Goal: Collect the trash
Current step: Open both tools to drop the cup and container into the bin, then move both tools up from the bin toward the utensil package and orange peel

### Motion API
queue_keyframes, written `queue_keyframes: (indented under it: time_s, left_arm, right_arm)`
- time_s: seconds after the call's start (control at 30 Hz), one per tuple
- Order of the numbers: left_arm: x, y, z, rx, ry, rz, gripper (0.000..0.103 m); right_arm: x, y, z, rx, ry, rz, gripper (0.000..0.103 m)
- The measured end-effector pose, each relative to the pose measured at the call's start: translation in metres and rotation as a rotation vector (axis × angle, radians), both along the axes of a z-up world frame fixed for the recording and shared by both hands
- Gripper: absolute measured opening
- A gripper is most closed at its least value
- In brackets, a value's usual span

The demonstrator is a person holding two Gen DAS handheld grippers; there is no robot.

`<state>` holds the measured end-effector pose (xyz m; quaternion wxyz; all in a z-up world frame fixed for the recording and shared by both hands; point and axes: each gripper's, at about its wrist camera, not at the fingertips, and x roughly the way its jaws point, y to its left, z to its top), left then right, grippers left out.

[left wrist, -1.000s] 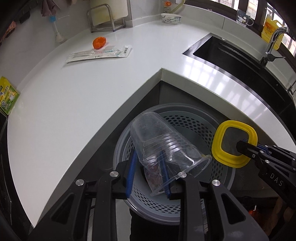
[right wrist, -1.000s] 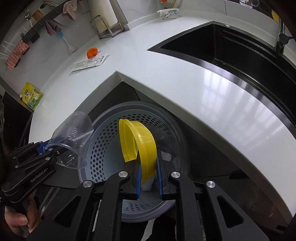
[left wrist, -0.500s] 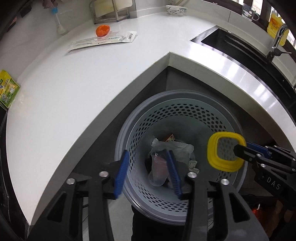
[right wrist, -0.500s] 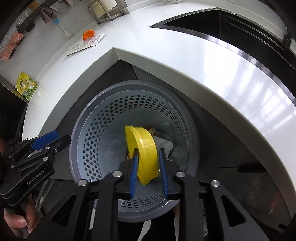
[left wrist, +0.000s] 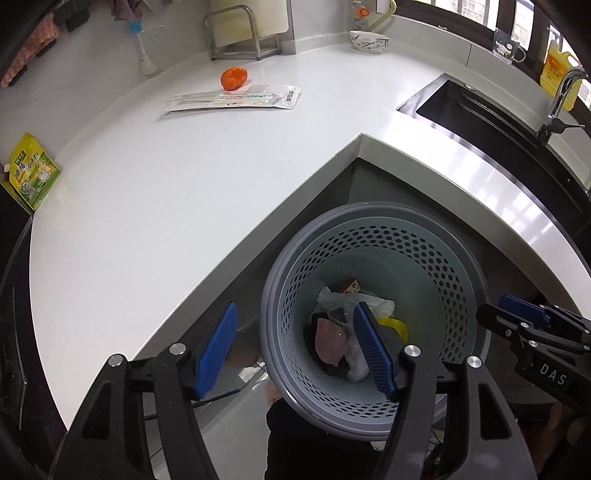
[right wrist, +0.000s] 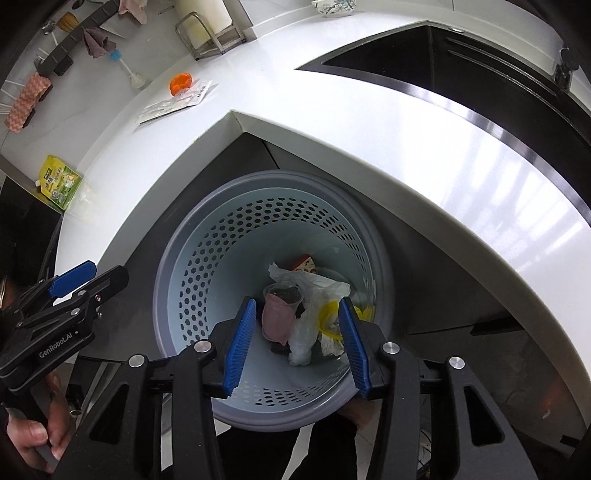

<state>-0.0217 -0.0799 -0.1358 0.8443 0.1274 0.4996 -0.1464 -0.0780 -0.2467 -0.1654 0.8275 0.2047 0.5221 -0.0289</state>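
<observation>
A grey perforated bin [left wrist: 424, 236] [right wrist: 207, 236] stands on the floor in the counter's inner corner. At its bottom lie the clear plastic cup [left wrist: 330, 341] [right wrist: 279, 312], the yellow lid [left wrist: 397, 326] [right wrist: 328, 314], a white plastic bag [right wrist: 310, 291] and a small carton [right wrist: 304, 263]. My left gripper [left wrist: 295, 349] hangs over the bin's left rim, its jaws opening with nothing between them. My right gripper [right wrist: 297, 345] hovers above the bin's mouth, jaws also opening and empty. Each gripper shows at the edge of the other's view.
On the white counter [left wrist: 166, 192] lie an orange peel [left wrist: 233, 78], a clear flat wrapper [left wrist: 232, 99] and a yellow-green packet [left wrist: 31, 173]. A black sink [left wrist: 491, 122] with a tap [left wrist: 561, 96] is at the right. A bowl [left wrist: 368, 41] and a rack [left wrist: 240, 33] stand at the back.
The left gripper let go of the clear cup and the right gripper let go of the yellow lid; both dropped into the bin. Both pairs of jaws have widened.
</observation>
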Motion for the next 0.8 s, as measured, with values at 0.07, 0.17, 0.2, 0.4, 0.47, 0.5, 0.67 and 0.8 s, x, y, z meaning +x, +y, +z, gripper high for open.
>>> queue_keyframes:
  time_s: [0.07,0.17,0.2,0.4,0.47,0.5,0.67,0.8]
  left_arm:
    - [0.0,0.002,0.007,-0.006,-0.016,0.007,0.068]
    - [0.001,0.004,0.017,-0.014,-0.039,0.02,0.07]
    - [0.001,0.005,0.02,-0.018,-0.045,0.027,0.071]
    - [0.005,0.01,0.037,-0.037,-0.076,0.062,0.078]
    - [0.007,0.011,0.043,-0.048,-0.09,0.072,0.079]
    - [0.008,0.012,0.045,-0.05,-0.095,0.076,0.079]
    - [0.014,0.013,0.059,-0.063,-0.122,0.09,0.081]
    - [0.02,0.013,0.07,-0.065,-0.145,0.088,0.082]
  right_arm:
    - [0.0,0.002,0.005,-0.001,-0.013,0.008,0.047]
    - [-0.001,0.003,0.013,-0.005,-0.034,0.017,0.049]
    - [-0.001,0.003,0.016,-0.004,-0.04,0.02,0.049]
    - [0.002,0.001,0.031,-0.007,-0.07,0.033,0.054]
    - [0.003,0.001,0.038,-0.009,-0.083,0.042,0.054]
    - [0.004,0.002,0.042,-0.014,-0.092,0.048,0.054]
    - [0.011,0.004,0.058,-0.029,-0.121,0.063,0.061]
    - [0.018,0.002,0.069,-0.032,-0.142,0.058,0.063]
